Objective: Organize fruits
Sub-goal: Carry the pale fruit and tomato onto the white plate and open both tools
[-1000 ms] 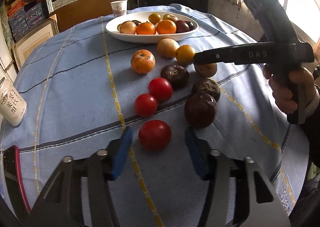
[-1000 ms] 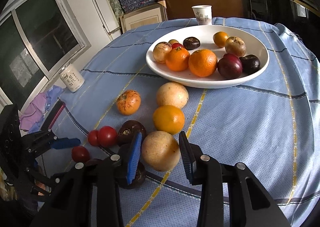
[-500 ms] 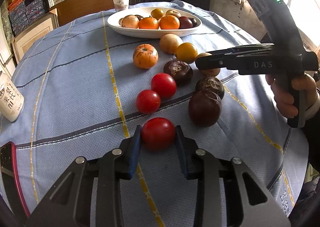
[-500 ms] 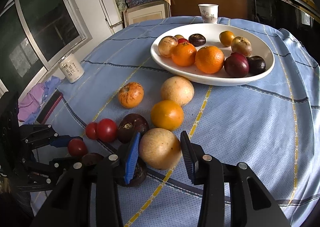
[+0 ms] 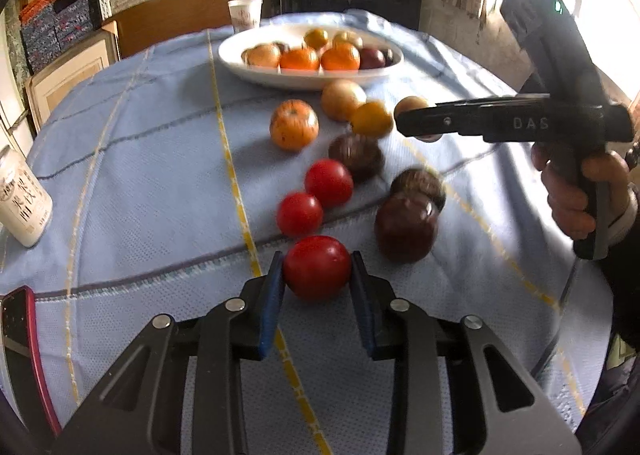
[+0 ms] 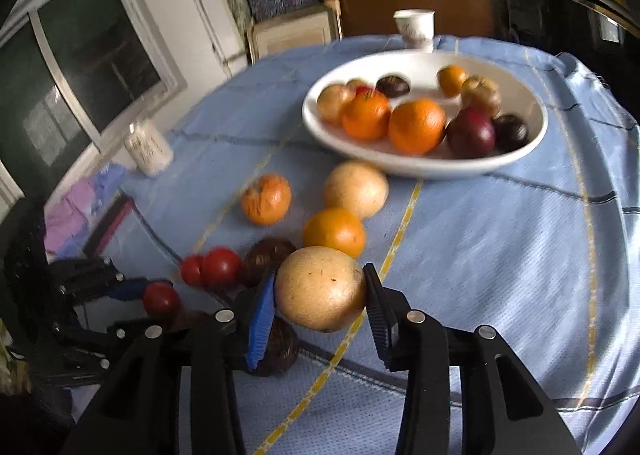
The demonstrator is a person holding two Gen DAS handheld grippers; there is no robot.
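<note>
In the left wrist view, at the far left of the frame, we saw a white can [image 5: 22,201] standing on the worktop [image 5: 140,175], which was covered with a blue cloth. Lower centre, our left claw [image 5: 317,287] was narrowed around a red tomato [image 5: 317,266], with both blue pads against its sides; the tomato seemed to rest on the cloth or just above it, we could not tell which. Just above it lay two other red tomatoes [image 5: 314,197], and to their right a dark purple fruit [image 5: 405,230]. The white bowl [image 5: 312,81], already holding several fruits, stood at the upper centre of the frame. At the right, our right claw [image 5: 416,123] held a pale round fruit [image 5: 410,105] clear of the cloth.

In the right wrist view this pale fruit [image 6: 320,287] sat at the lower centre between the two pads, and the claw [image 6: 320,303] was closed on it at medium width. The bowl [image 6: 532,139] was at the upper right, well apart.

We judged that both fruits should go to the bowl. The risks were these: the tomato is smooth and soft, so too strong a squeeze could bruise it, and too weak a one could let it slip. The pale fruit is large for the pads and could roll out if the claw tilted. The bowl was quite full, so a dropped fruit could knock others over the rim.
</note>
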